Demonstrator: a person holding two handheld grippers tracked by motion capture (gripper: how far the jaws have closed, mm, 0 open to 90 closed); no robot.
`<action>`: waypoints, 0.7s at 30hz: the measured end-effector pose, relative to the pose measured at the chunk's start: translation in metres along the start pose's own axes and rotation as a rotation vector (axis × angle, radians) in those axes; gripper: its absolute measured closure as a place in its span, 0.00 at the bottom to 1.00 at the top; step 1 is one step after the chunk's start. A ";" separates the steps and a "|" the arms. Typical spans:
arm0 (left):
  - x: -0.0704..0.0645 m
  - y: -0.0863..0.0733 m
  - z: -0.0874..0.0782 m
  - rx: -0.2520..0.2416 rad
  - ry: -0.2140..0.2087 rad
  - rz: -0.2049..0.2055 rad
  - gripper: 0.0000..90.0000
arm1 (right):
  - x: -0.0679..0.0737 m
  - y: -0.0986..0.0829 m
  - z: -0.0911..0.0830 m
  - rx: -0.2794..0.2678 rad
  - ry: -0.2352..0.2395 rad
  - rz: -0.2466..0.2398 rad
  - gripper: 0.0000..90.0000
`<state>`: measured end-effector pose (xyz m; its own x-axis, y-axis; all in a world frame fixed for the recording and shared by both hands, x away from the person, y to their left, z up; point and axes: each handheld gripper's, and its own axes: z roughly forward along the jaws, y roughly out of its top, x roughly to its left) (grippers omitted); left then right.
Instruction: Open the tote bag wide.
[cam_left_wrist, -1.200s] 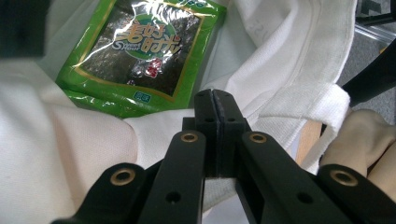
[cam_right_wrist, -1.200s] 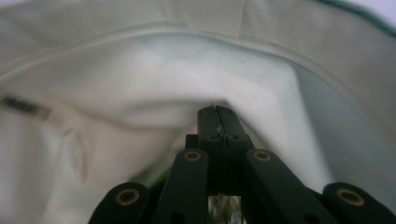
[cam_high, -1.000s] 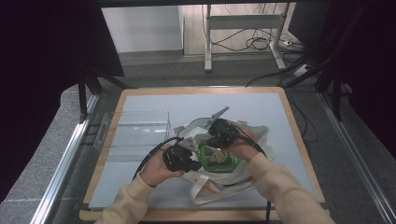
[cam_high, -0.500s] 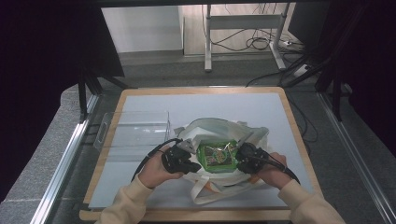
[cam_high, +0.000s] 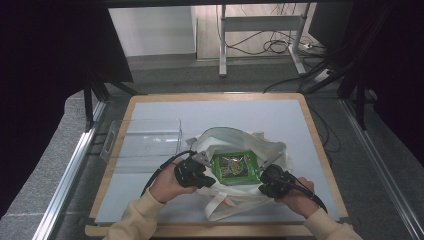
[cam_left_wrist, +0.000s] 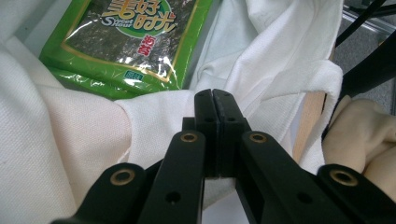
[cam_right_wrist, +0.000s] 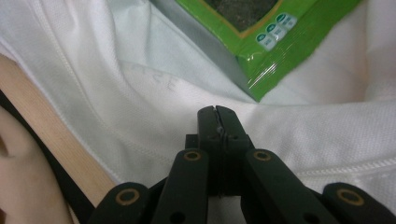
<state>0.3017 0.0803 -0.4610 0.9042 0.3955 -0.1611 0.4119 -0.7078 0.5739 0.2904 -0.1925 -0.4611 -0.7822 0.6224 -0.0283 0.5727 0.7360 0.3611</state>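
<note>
I have both claws pinched together on the near rim of the white bag (cam_high: 235, 200), left gripper (cam_high: 204, 176) at lower centre-left, right gripper (cam_high: 265, 184) at lower centre-right. Held apart like this, they keep the mouth spread so the green packet (cam_high: 235, 167) lies flat inside, I judge.

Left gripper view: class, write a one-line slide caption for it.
Left claw, jaws shut, pinching the white cloth tote bag beside the green plastic seaweed snack packet.

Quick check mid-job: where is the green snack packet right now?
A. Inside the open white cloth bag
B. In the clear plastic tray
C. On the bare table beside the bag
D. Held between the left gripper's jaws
A: in the high view the green snack packet lies within the mouth of the white cloth bag, whose rim surrounds it; the clear plastic tray sits apart to the left.
</note>
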 end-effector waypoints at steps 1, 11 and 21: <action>0.000 0.000 0.000 0.000 0.000 0.000 1.00 | 0.000 0.001 0.000 -0.002 -0.003 -0.007 0.99; 0.001 -0.002 -0.001 -0.004 0.002 -0.007 1.00 | 0.004 0.016 -0.015 -0.101 0.017 -0.033 0.99; 0.002 -0.003 0.000 -0.010 0.002 -0.014 1.00 | 0.047 0.023 -0.015 -0.138 0.110 -0.150 0.99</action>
<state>0.3020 0.0827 -0.4631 0.8980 0.4069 -0.1676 0.4237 -0.6962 0.5795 0.2636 -0.1500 -0.4401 -0.8825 0.4702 0.0074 0.4145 0.7703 0.4846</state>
